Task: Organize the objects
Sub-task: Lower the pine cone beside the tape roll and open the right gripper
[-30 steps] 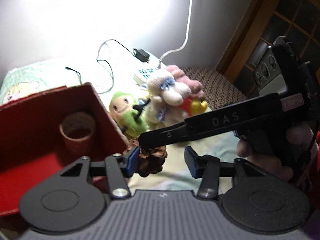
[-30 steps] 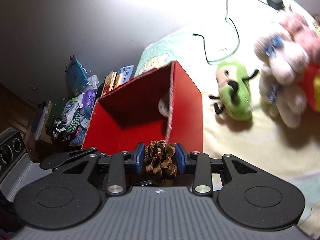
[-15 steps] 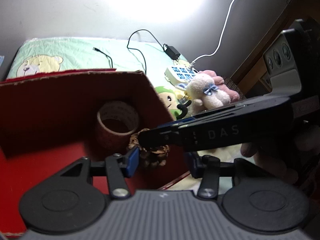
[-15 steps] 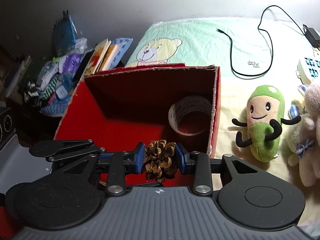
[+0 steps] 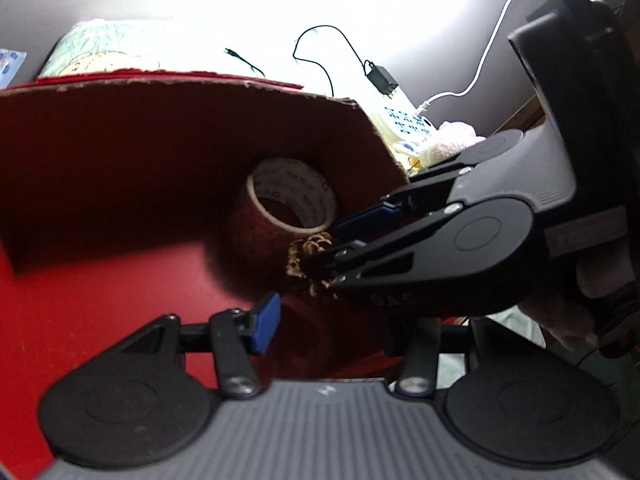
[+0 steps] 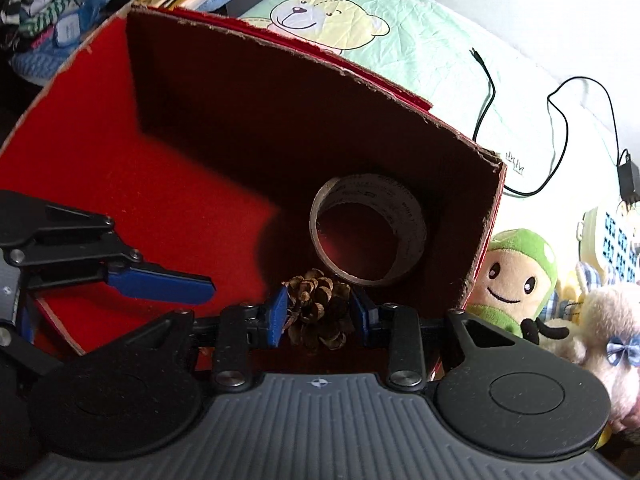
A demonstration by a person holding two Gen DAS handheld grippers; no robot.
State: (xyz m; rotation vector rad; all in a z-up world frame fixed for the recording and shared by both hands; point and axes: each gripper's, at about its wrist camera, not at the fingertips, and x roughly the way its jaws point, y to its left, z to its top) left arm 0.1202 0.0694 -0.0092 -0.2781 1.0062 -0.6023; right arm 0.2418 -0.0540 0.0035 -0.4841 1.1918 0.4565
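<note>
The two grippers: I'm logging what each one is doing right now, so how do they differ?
The right gripper is shut on the pine cone; the left gripper is open and holds nothing. The right gripper reaches deeper, close to the tape roll; the left gripper hangs nearer the box's open side. Both are over the red box and have blue pads.

Matt red felt lines the cardboard box [image 6: 168,184]; the pinecone [image 6: 316,312] looks rough, woody.
</note>
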